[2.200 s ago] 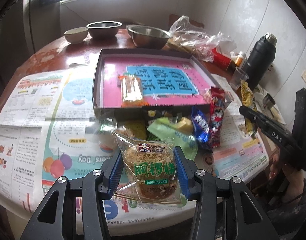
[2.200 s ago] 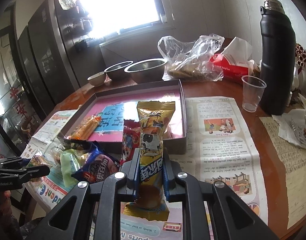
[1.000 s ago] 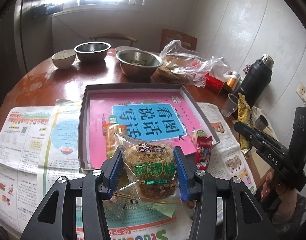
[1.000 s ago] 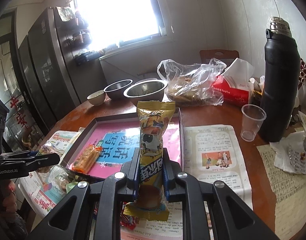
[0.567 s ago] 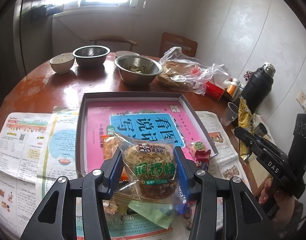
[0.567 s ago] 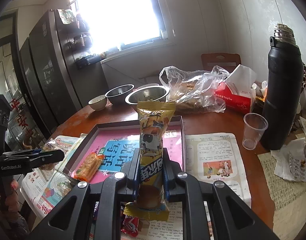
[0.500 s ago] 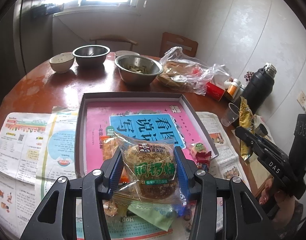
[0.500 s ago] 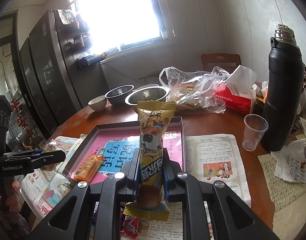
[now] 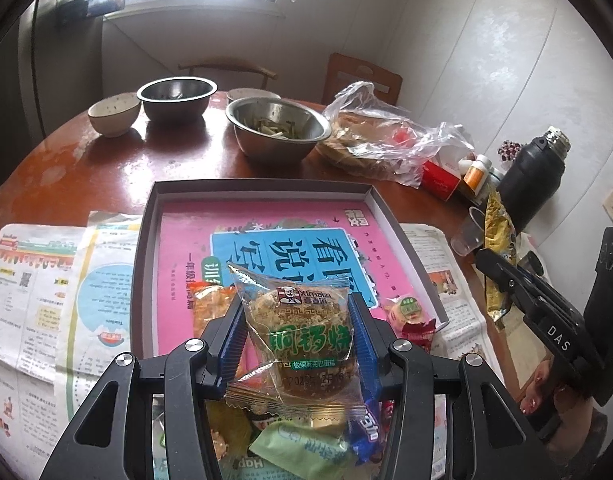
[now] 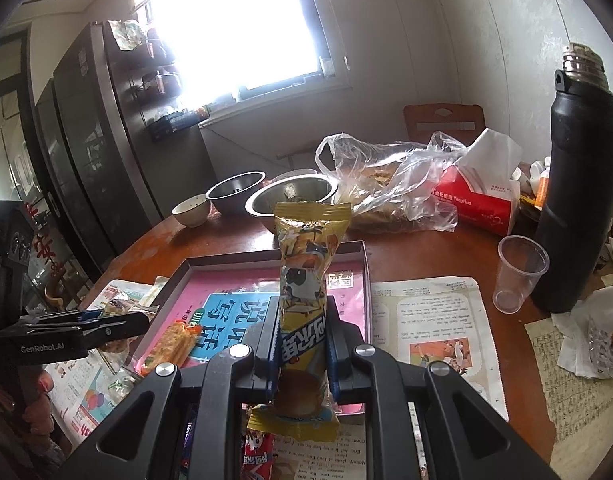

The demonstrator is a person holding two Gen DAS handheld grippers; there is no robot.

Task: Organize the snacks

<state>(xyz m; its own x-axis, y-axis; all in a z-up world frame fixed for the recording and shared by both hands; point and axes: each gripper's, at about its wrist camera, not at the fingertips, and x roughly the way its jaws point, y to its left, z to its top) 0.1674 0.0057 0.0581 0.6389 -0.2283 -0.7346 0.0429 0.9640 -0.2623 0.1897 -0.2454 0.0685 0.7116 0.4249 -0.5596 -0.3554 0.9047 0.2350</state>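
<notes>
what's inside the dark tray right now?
Inside the dark tray: a pink-and-blue printed sheet lining the bottom and an orange snack packet near the front-left corner. The held cake packet and left gripper cover the front-middle.

Left gripper (image 9: 298,334) clamped on a clear-wrapped cake (image 9: 302,336), held over the near edge of a dark tray (image 9: 144,248) with pink lining. Loose snacks (image 9: 306,440) heaped below. Right gripper (image 9: 502,276) at right, gripping a yellow packet (image 9: 496,232).
</notes>
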